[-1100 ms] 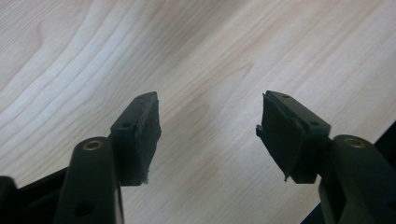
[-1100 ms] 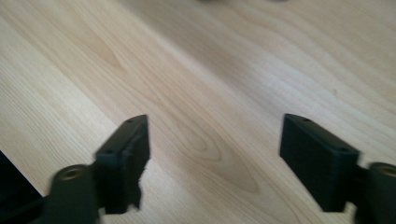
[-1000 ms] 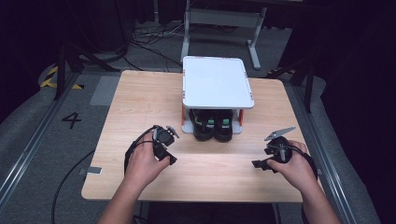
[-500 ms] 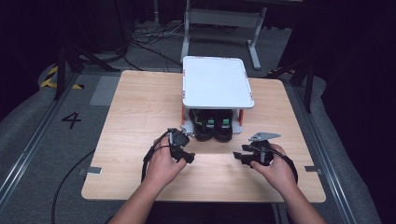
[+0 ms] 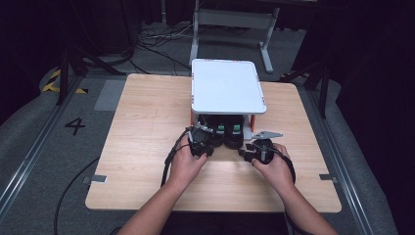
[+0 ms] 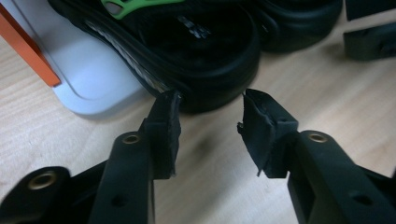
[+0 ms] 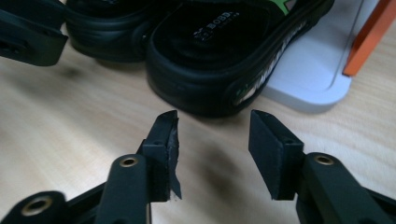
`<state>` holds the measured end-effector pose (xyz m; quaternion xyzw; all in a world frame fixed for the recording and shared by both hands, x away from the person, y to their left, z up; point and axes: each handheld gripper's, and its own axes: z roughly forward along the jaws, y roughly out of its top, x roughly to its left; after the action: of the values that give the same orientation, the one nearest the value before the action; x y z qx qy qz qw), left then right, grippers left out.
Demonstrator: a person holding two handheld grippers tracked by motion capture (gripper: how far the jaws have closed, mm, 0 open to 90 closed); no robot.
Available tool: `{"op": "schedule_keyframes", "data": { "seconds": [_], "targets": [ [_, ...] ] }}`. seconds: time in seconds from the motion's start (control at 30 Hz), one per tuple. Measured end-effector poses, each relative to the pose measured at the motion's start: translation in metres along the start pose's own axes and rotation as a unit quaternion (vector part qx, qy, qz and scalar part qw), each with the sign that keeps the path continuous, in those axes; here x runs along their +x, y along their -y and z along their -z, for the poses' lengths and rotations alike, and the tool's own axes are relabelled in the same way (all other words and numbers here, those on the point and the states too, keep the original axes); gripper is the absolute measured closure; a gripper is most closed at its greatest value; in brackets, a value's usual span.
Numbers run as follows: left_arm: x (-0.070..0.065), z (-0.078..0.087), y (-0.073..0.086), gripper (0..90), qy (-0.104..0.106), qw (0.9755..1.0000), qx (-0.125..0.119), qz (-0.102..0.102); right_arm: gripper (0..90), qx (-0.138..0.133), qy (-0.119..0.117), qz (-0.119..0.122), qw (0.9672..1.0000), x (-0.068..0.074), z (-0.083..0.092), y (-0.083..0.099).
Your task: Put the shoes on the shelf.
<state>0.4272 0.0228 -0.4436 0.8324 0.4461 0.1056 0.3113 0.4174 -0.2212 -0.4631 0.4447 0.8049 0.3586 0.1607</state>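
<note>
A pair of black slippers sits under the white-topped rack [image 5: 227, 90] at the centre of the high view, heels poking out toward the person, long axes running front to back. The left slipper [image 6: 187, 51] fills the upper middle of the left gripper view; the right slipper [image 7: 219, 51] sits upper centre in the right gripper view. Each claw lines up with one heel, likely to draw both out together. The left gripper [image 6: 210, 119] and right gripper [image 7: 212, 140] have just been closing, jaws about half apart, gripping nothing yet.
</note>
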Motion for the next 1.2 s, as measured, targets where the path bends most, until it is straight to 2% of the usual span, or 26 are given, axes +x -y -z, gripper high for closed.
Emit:
{"op": "schedule_keyframes", "data": {
  "seconds": [0.07, 0.1, 0.13, 0.17, 0.2, 0.23, 0.3, 0.4, 0.53, 0.57, 0.6, 0.63, 0.67, 0.8, 1.0, 1.1, 1.2],
  "targets": [
    [0.003, -0.003, -0.001, 52.1, 0.001, 1.0000, -0.007, 0.000, 51.7, -0.004, -0.001, 0.001, 1.0000, 0.000, -0.003, -0.001],
    [0.004, -0.003, -0.002, 51.6, 0.003, 1.0000, -0.006, 0.004, 54.5, 0.002, -0.011, 0.002, 0.9999, -0.001, -0.005, -0.004],
    [0.006, -0.007, -0.002, 51.8, -0.004, 0.9998, -0.017, 0.004, 55.5, -0.002, -0.015, -0.001, 0.9999, -0.002, -0.006, -0.005],
    [0.006, -0.007, -0.002, 52.1, -0.004, 0.9998, -0.017, 0.004, 55.5, -0.002, -0.015, -0.001, 0.9999, -0.002, -0.006, -0.005],
    [0.007, -0.012, -0.004, 52.1, -0.006, 0.9996, -0.026, 0.001, 58.3, -0.021, -0.011, 0.002, 0.9997, -0.005, -0.010, -0.006],
    [0.007, -0.012, -0.004, 52.0, -0.006, 0.9996, -0.026, 0.001, 59.8, -0.022, -0.004, 0.006, 0.9997, -0.008, -0.012, -0.007],
    [0.010, -0.018, -0.008, 51.7, -0.010, 0.9991, -0.039, 0.015, 61.1, -0.024, 0.003, 0.012, 0.9996, -0.011, -0.015, -0.010],
    [0.013, -0.023, -0.013, 51.8, -0.021, 0.9988, -0.045, 0.005, 60.7, -0.027, 0.016, 0.020, 0.9993, -0.014, -0.022, -0.015],
    [0.020, -0.031, -0.021, 51.9, -0.038, 0.9975, -0.057, 0.017, 60.8, -0.034, 0.025, 0.019, 0.9989, -0.018, -0.031, -0.025],
    [0.023, -0.032, -0.022, 51.9, -0.033, 0.9977, -0.058, 0.014, 60.8, -0.038, 0.027, 0.018, 0.9988, -0.019, -0.033, -0.027],
    [0.024, -0.035, -0.022, 51.6, -0.039, 0.9968, -0.063, 0.028, 60.7, -0.041, 0.030, 0.019, 0.9985, -0.020, -0.035, -0.029],
    [0.026, -0.037, -0.022, 50.9, -0.044, 0.9966, -0.065, 0.025, 60.7, -0.046, 0.031, 0.020, 0.9983, -0.021, -0.038, -0.031],
    [0.027, -0.039, -0.022, 49.3, -0.047, 0.9956, -0.072, 0.036, 60.8, -0.046, 0.031, 0.018, 0.9983, -0.022, -0.040, -0.032],
    [0.033, -0.043, -0.024, 47.3, -0.063, 0.9930, -0.090, 0.043, 57.9, -0.055, 0.027, 0.010, 0.9981, -0.025, -0.049, -0.035],
    [0.036, -0.047, -0.025, 45.4, -0.071, 0.9913, -0.099, 0.051, 54.3, -0.064, 0.028, 0.008, 0.9975, -0.028, -0.055, -0.037],
    [0.035, -0.046, -0.025, 46.2, -0.073, 0.9922, -0.090, 0.045, 53.9, -0.065, 0.033, 0.008, 0.9973, -0.030, -0.052, -0.037],
    [0.029, -0.039, -0.022, 43.7, -0.065, 0.9938, -0.079, 0.044, 51.4, -0.065, 0.031, 0.005, 0.9974, -0.029, -0.046, -0.037]
  ]
}}
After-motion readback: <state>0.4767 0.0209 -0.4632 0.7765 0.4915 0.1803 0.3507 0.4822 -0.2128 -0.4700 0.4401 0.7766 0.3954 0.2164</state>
